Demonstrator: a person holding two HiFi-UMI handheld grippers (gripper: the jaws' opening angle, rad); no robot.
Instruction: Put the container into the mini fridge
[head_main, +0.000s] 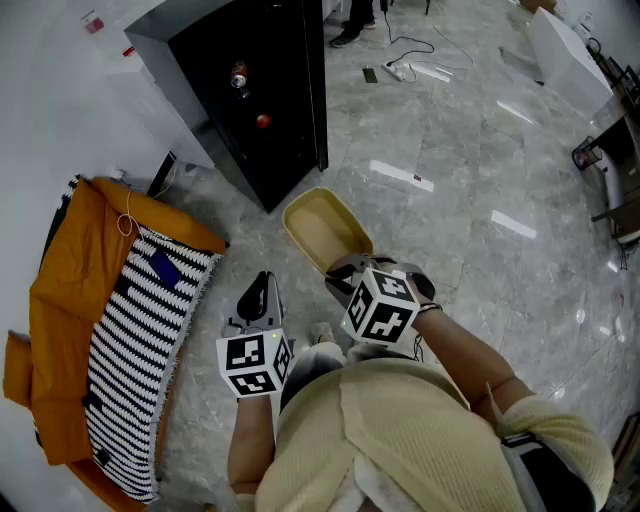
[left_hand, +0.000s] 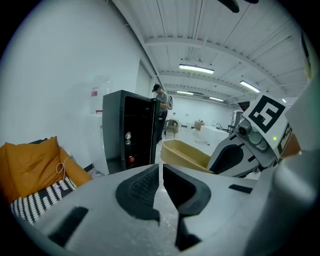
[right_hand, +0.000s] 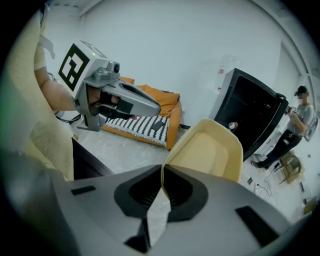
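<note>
Yellow container (head_main: 318, 228), near rim hidden between right tool (head_main: 343, 278) jaws.

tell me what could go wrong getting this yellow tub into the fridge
1. The right gripper pinches the pale yellow plastic container by one thin rim only, so it may tilt or slip out of the jaws.
2. The black mini fridge holds a small can and a round red item; the wide container could knock them or catch the open door.
</note>
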